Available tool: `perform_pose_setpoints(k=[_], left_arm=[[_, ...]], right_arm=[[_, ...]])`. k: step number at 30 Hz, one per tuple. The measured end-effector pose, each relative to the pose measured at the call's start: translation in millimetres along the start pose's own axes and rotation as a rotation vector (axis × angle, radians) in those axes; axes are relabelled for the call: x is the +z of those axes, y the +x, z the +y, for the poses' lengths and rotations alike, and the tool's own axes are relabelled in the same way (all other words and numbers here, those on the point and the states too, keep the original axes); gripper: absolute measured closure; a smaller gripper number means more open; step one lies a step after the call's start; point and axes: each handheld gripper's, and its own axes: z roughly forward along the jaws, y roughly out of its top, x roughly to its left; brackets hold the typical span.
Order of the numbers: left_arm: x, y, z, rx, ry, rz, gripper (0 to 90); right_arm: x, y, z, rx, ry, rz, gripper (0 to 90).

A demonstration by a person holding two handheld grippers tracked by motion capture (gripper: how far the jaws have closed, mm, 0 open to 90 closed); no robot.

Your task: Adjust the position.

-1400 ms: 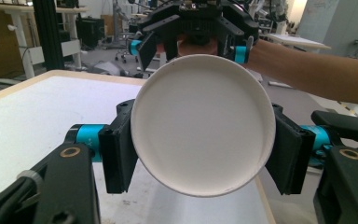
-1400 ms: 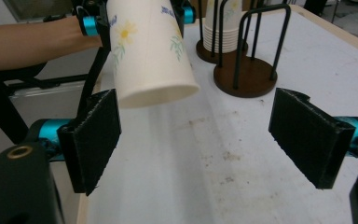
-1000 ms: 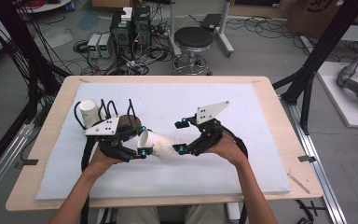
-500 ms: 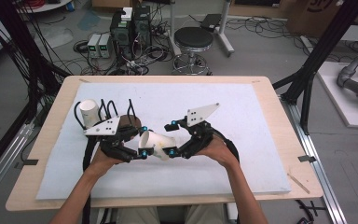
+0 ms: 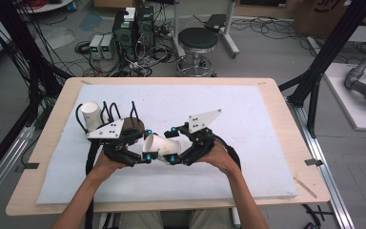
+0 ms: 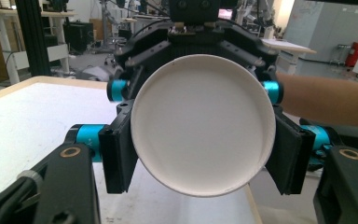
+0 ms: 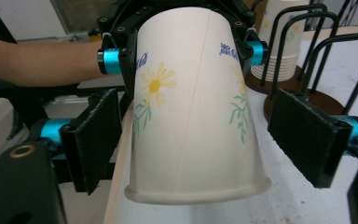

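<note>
Two bare forearms reach in from the near edge of the scene, each hand holding a black two-jaw gripper. The left gripper points right, its jaws clamped shut on a paper cup. The right gripper points left, facing it tip to tip. Its jaws have just been closing and stand either side of the cup, not yet pressing it.

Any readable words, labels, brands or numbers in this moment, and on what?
Blue print near the top of the flowered paper cup: too blurred to read.
Print on the stacked cups in the rack: too small to read.
Nothing else legible.
</note>
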Motion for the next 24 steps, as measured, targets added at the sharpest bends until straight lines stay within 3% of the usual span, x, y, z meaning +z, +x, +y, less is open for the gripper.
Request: perform_pose_setpoints(k=[24], left_arm=[[0.2, -2.7, 4.3, 0.004, -0.017, -0.016, 35.4]], right_arm=[[14.3, -1.4, -5.3, 0.012, 0.031, 0.043, 21.9]])
